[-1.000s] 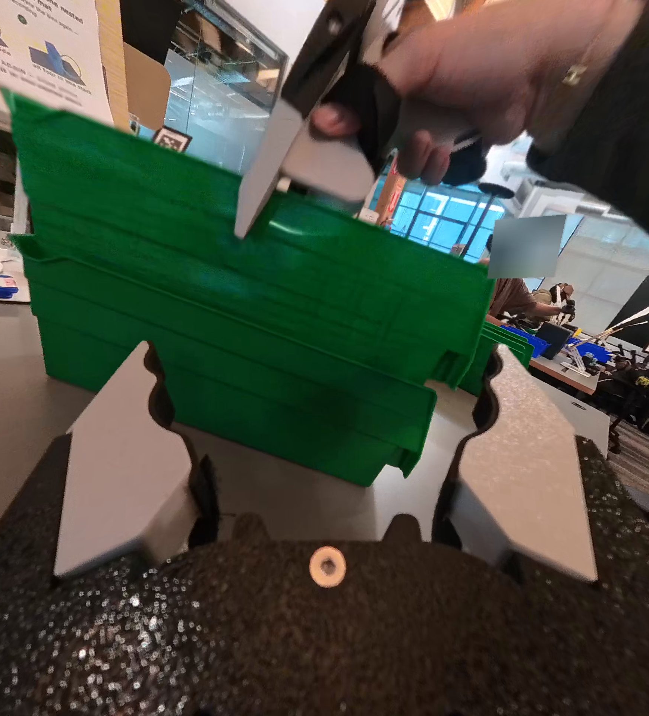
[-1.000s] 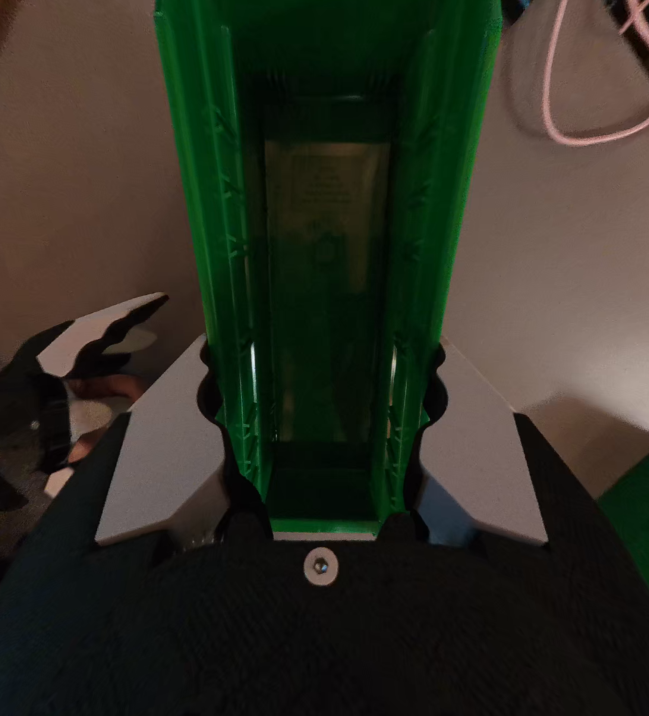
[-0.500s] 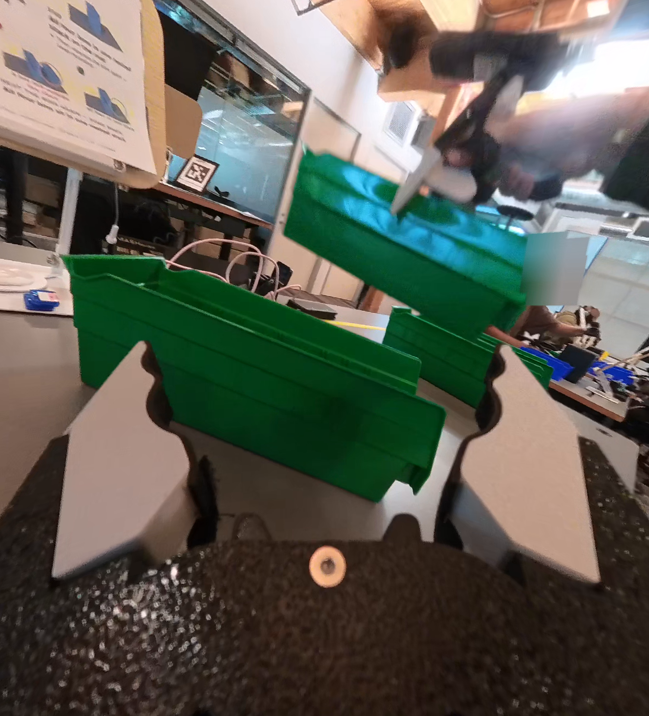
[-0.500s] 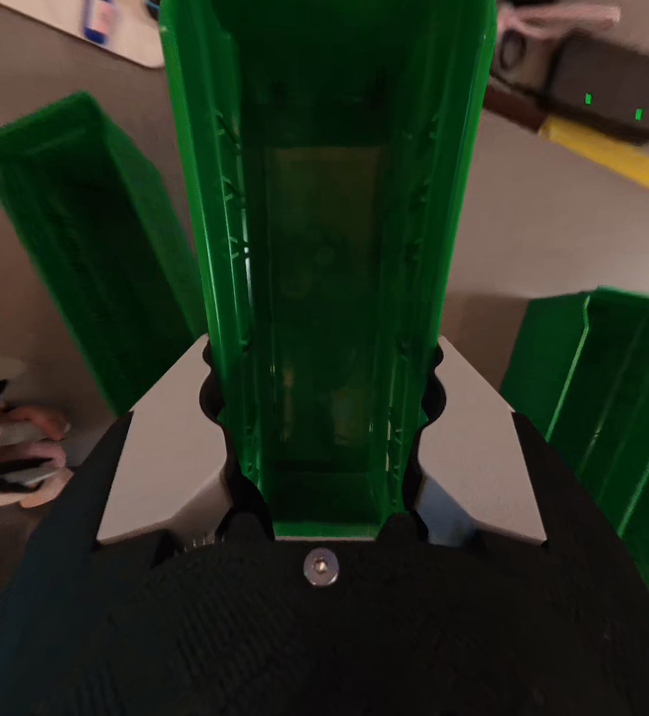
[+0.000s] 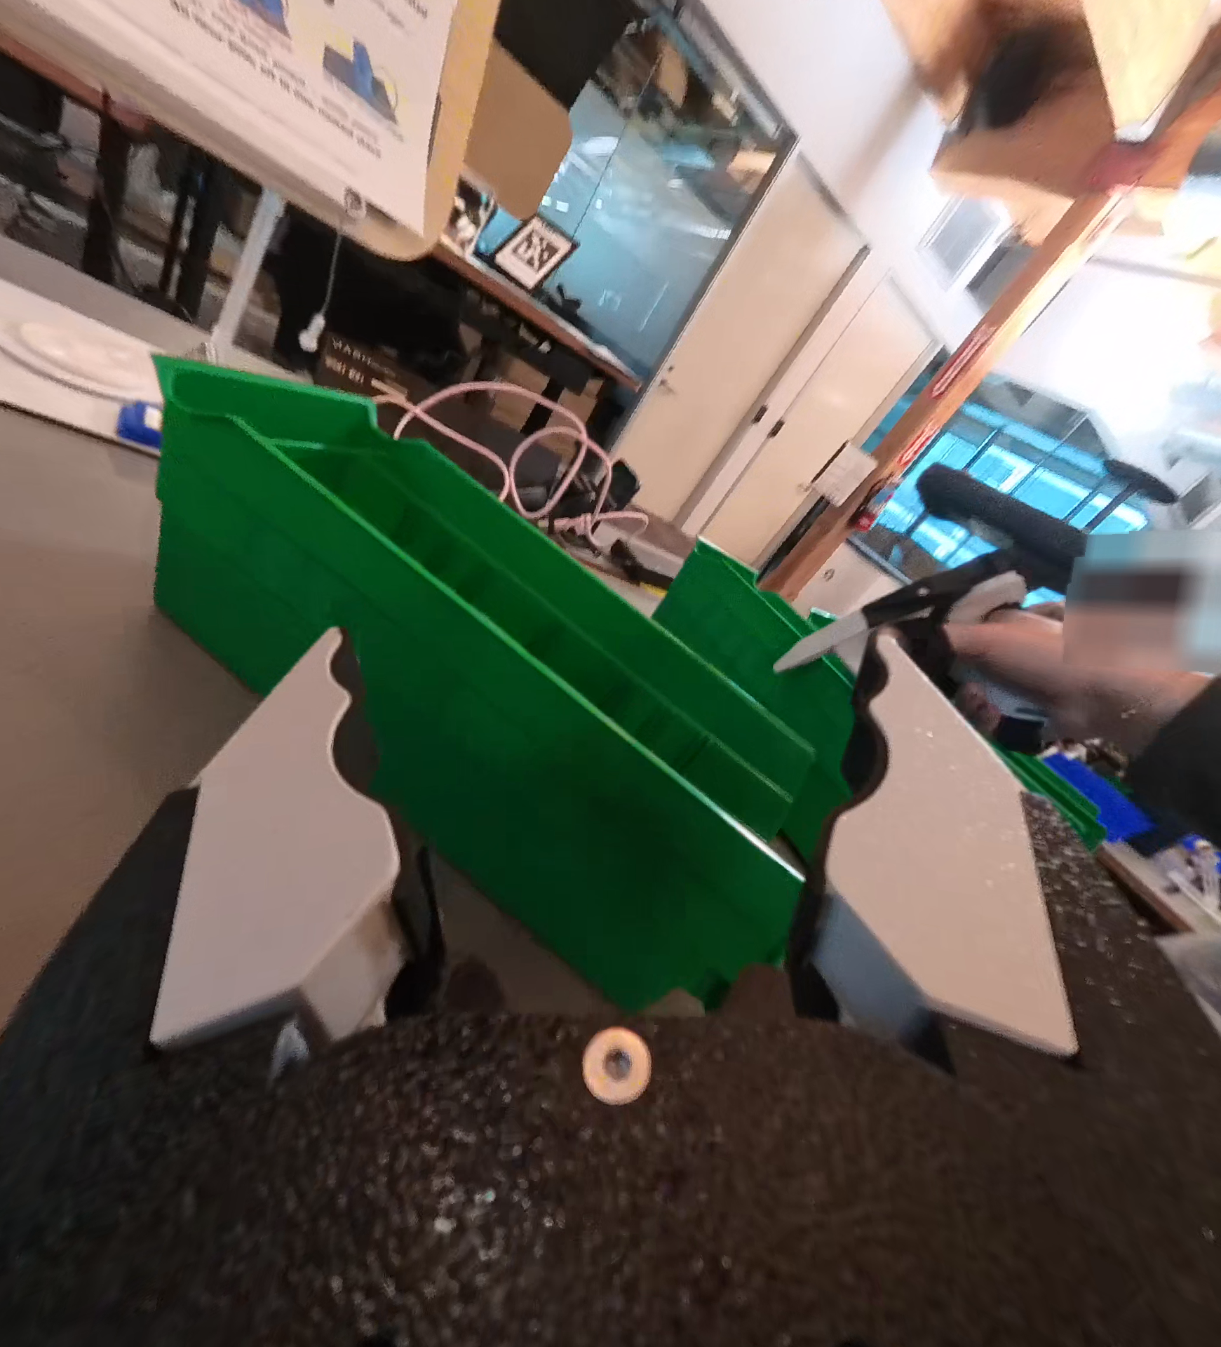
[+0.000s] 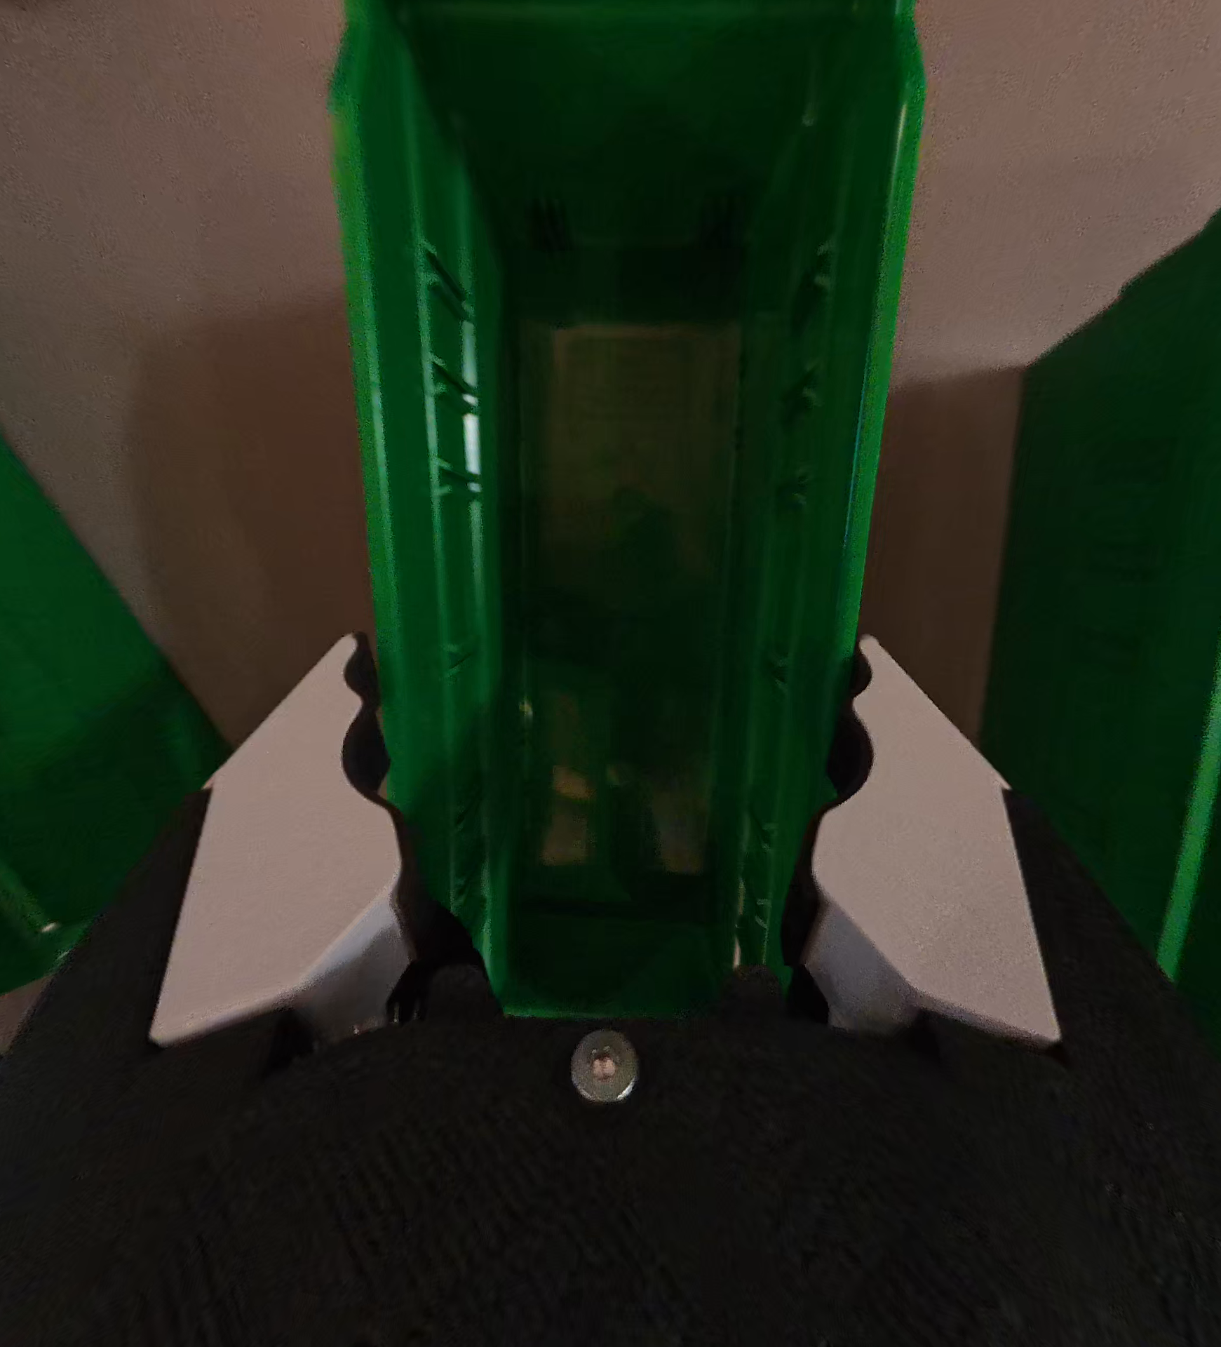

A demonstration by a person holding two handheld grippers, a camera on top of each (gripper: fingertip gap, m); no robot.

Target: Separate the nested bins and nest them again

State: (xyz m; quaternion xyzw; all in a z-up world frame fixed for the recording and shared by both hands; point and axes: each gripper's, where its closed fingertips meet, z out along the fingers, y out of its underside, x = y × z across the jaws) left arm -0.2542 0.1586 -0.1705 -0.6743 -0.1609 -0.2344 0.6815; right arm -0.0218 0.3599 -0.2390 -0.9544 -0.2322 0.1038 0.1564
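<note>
In the left wrist view, a nested stack of green bins (image 5: 447, 656) lies on the grey table (image 5: 31, 583). Its near end sits between the fingers of my open left gripper (image 5: 607, 641), which does not clamp it. My right gripper (image 6: 611, 641) is shut on a single green bin (image 6: 629, 510), held lengthwise with one finger on each side wall. In the left wrist view that bin (image 5: 731, 612) is low at the right, with one right finger (image 5: 811, 649) on it and a hand behind.
In the right wrist view the green stack (image 6: 46, 692) is left of the held bin and another green bin (image 6: 1139, 583) is right of it, with bare table (image 6: 192, 328) between. A pink cable (image 5: 542, 452) and a white poster board (image 5: 265, 87) are behind the stack.
The right gripper lifted one bin off the stack and carried it right and down to near the table. The left gripper moved in, so the stack's near end is between its fingers.
</note>
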